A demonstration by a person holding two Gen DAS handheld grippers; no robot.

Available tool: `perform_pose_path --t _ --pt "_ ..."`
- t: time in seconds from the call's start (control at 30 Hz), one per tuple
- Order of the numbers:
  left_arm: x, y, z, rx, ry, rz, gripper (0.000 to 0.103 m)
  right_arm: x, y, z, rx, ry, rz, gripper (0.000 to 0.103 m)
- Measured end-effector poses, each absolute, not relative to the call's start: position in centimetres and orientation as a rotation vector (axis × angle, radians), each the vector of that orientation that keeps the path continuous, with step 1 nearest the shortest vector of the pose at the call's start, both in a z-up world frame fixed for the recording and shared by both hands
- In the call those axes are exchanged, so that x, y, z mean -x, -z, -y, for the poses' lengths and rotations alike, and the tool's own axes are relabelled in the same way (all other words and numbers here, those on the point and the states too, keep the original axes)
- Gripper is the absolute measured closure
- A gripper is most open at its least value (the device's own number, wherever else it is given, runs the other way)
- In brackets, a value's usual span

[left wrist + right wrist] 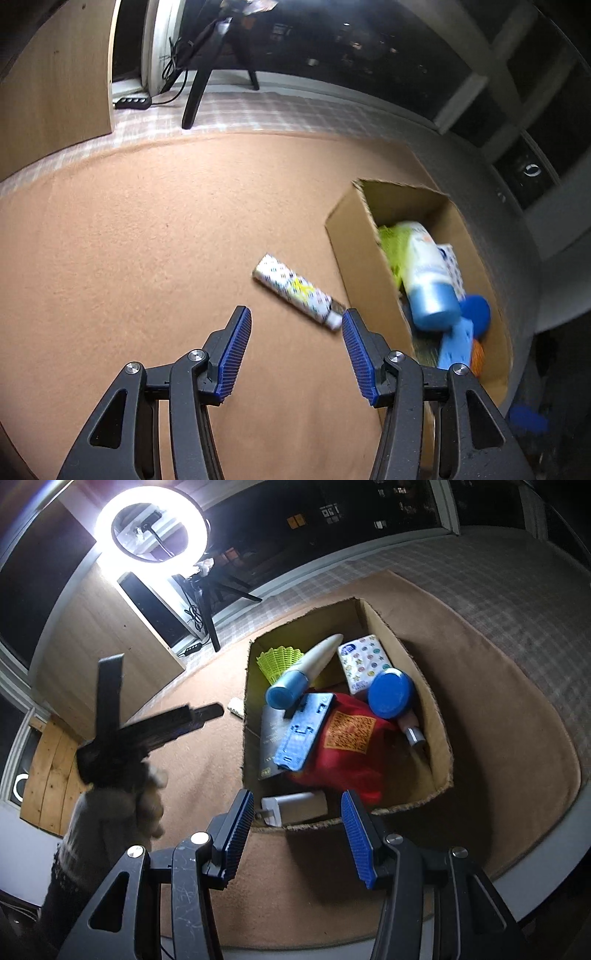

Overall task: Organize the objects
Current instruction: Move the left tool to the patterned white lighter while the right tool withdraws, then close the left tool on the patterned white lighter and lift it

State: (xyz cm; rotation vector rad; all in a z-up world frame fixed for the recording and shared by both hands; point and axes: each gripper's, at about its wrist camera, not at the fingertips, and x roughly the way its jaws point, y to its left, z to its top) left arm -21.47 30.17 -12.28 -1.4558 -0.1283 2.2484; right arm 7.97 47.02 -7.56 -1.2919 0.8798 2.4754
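item: patterned tube (298,291), white with coloured dots and a grey cap, lying flat on the tan mat (147,240); the only loose piece in view, just outside the left wall of the cardboard box (354,236)

step in hand, as judged: approach to the last stray object; the box already holds a blue-capped bottle (295,679), tissue pack (364,661), blue round lid (390,693), red pouch (347,746), blue flat holder (303,734), yellow-green shuttlecock (277,661) and a white charger (295,808)

left hand-held gripper (296,325): jaws about half open, nothing between them; the tube's cap end sits just off the right pad, at 1 o'clock from the gap; pitched steeply down at the mat

next move calls for: a shift toward 12 o'clock and a turn so the pads cross the tube's width, then a lower and close

right hand-held gripper (297,808): jaws parted, empty, hovering over the box's near edge, angled down

in the right wrist view, a gloved hand (147,801) carries the left tool at 9 o'clock
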Motion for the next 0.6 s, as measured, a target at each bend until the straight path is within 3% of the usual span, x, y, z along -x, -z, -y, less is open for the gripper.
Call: perform_pose_path --t 0.6 --pt "25.5 16.1 -34.5 1.524 -2.288 -0.096 0.049 -10.8 8.4 -49.7 1.262 -2.401 -0.935 0.057"
